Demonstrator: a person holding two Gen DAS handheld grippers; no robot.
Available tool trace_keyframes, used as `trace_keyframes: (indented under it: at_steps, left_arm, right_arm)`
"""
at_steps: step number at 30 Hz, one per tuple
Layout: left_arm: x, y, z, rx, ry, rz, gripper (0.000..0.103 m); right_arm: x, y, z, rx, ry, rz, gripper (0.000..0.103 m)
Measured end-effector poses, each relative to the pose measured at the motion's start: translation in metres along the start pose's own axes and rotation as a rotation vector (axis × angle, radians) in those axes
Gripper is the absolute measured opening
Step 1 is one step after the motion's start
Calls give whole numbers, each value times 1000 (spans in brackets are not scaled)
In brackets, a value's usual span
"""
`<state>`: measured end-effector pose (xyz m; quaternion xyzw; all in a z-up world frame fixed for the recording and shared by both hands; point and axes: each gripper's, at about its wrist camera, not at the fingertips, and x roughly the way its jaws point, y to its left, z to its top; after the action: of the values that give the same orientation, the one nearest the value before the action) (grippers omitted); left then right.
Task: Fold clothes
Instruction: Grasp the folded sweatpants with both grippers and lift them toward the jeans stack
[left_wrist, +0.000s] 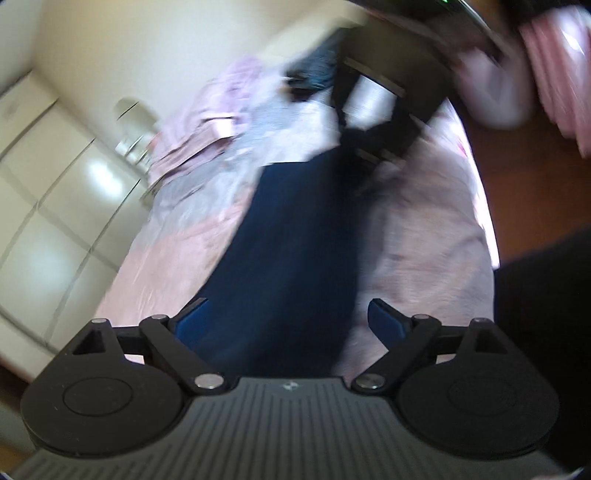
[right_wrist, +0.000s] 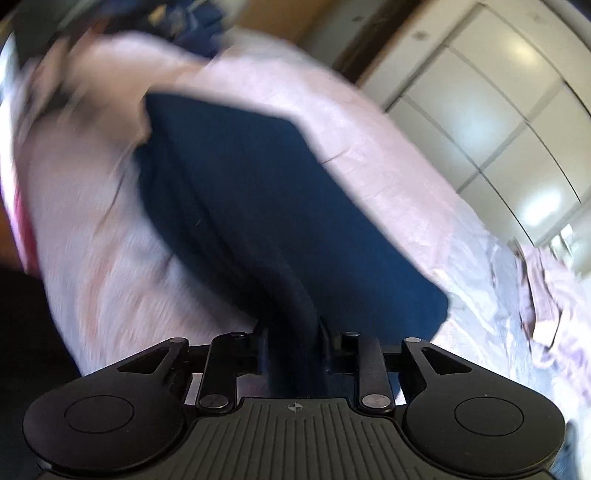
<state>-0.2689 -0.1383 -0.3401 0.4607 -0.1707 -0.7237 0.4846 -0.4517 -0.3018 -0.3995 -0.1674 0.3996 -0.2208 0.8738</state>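
A navy garment (left_wrist: 291, 236) lies lengthwise on a pink bed cover (left_wrist: 424, 236). In the left wrist view my left gripper (left_wrist: 288, 317) stands wide open just above the near end of the cloth. Its blue pads (left_wrist: 192, 321) sit on either side of the cloth and do not press on it. In the right wrist view the navy garment (right_wrist: 258, 192) spreads over the pink bed cover (right_wrist: 388, 166). My right gripper (right_wrist: 295, 343) is shut on a raised fold of it. Both views are blurred.
A heap of pale pink and lilac clothes (left_wrist: 210, 122) (right_wrist: 550, 295) lies at one end of the bed. White cupboard doors (left_wrist: 55, 192) (right_wrist: 498, 110) stand beyond. A dark blurred frame (left_wrist: 388, 92) and a pink sleeve (left_wrist: 495, 92) show past the garment's far end, beside wooden floor (left_wrist: 524, 177).
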Motion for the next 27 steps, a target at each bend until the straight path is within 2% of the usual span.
trace_keyframes:
  at_steps: [2, 5, 6, 7, 10, 11, 13, 14, 15, 18, 20, 22, 23, 27]
  left_arm:
    - [17, -17, 8, 62, 19, 47, 89]
    - [46, -25, 14, 115, 93, 128, 85]
    - [55, -26, 13, 133, 124, 148, 72]
    - [60, -24, 12, 148, 150, 158, 54]
    - [53, -11, 9, 130, 157, 120, 37]
    - [50, -8, 8, 124, 155, 108, 35]
    - [45, -1, 8, 116, 149, 88, 31]
    - [44, 5, 9, 96, 148, 71, 30]
    - [44, 10, 10, 81, 150, 56, 30]
    - [44, 24, 14, 51, 153, 20, 30]
    - [42, 27, 16, 58, 155, 15, 30]
    - [42, 25, 15, 87, 157, 5, 37]
    - [45, 23, 15, 113, 158, -5, 38]
    - [54, 16, 13, 213, 161, -50, 33]
  right_arm:
    - [-7, -13, 8, 47, -30, 3, 25]
    - [-14, -21, 14, 64, -48, 3, 25]
    - [-15, -21, 15, 62, -48, 4, 25]
    - [-14, -19, 14, 55, -45, 3, 25]
    - [-10, -7, 5, 27, -44, 5, 25]
    - [-9, 0, -1, 4, -48, -1, 27]
    - [-8, 16, -16, -55, -54, -43, 49]
    - [-6, 25, -23, -84, -57, -77, 63]
    - [-4, 31, -27, -107, -63, -99, 65]
    - [9, 44, -31, -176, -48, -138, 65]
    - [18, 45, -33, -244, -22, -195, 65]
    - [21, 35, -36, -255, -12, -221, 50]
    - [21, 29, -37, -251, -9, -228, 35]
    - [23, 14, -37, -237, -28, -196, 25]
